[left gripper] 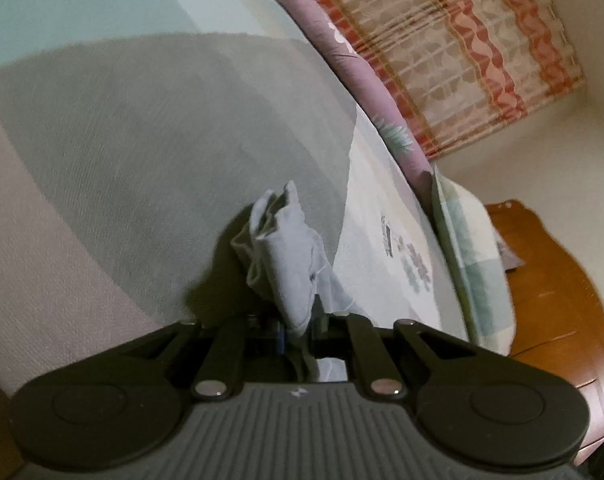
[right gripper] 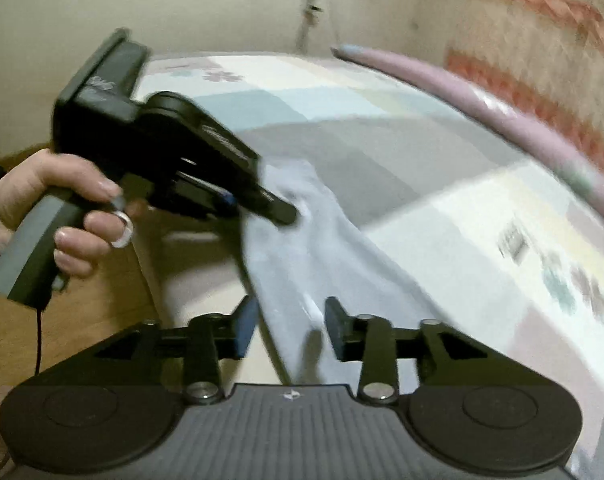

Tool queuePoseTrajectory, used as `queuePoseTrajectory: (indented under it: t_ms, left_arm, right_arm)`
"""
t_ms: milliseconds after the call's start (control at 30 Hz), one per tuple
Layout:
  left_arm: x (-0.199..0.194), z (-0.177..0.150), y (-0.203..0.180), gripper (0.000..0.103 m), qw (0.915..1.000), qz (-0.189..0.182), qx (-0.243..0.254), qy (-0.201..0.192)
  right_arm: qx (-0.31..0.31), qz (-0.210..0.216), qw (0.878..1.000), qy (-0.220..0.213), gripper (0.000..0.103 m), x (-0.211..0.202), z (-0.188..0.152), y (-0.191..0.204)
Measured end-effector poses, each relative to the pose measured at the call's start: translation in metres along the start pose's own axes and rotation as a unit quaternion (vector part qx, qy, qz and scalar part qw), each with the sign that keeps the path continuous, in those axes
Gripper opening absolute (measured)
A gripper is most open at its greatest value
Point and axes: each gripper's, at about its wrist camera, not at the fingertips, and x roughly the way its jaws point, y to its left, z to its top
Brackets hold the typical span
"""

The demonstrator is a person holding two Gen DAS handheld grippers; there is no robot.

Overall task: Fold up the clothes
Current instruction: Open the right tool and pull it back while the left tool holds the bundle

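A light blue garment (left gripper: 285, 256) lies bunched on the bed's patchwork cover (left gripper: 141, 160). My left gripper (left gripper: 302, 320) is shut on one end of it, and cloth stands up in folds past the fingers. In the right wrist view the garment (right gripper: 342, 256) stretches as a long strip from the left gripper (right gripper: 285, 214), held by a hand (right gripper: 61, 208), down to my right gripper (right gripper: 289, 328). The right jaws stand apart with the strip running between them, the pads not pressing on it. This view is blurred.
A purple rolled quilt (left gripper: 382, 92) runs along the bed's far side under a patterned curtain (left gripper: 462, 40). A pillow (left gripper: 474, 264) leans against a wooden headboard (left gripper: 550, 300). Wooden floor (right gripper: 101, 300) shows beside the bed edge.
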Motion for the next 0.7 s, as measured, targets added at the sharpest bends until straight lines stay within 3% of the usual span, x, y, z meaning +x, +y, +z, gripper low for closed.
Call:
queuePoseTrajectory:
  t_ms: [133, 267, 467, 600, 700]
  left_arm:
    - [-0.009, 0.002, -0.015, 0.008, 0.9994, 0.008, 0.034, -0.004]
    - [-0.014, 0.003, -0.033, 0.008, 0.9980, 0.013, 0.061, -0.011]
    - [-0.022, 0.000, -0.055, 0.008, 0.9941, 0.023, 0.104, -0.018]
    - [-0.025, -0.001, -0.059, 0.008, 0.9933, 0.028, 0.110, -0.021]
    - [-0.028, -0.002, -0.060, 0.008, 0.9930, 0.029, 0.112, -0.023]
  right_arm:
    - [0.110, 0.010, 0.993, 0.028, 0.061, -0.016, -0.025, -0.035]
    - [0.213, 0.018, 0.976, 0.029, 0.073, -0.027, -0.043, -0.062]
    - [0.282, 0.054, 0.958, 0.005, 0.074, -0.015, -0.047, -0.077]
    - [0.358, 0.102, 0.928, 0.000, 0.081, 0.007, -0.036, -0.087]
    - [0.415, 0.109, 0.903, 0.009, 0.082, 0.022, -0.034, -0.098]
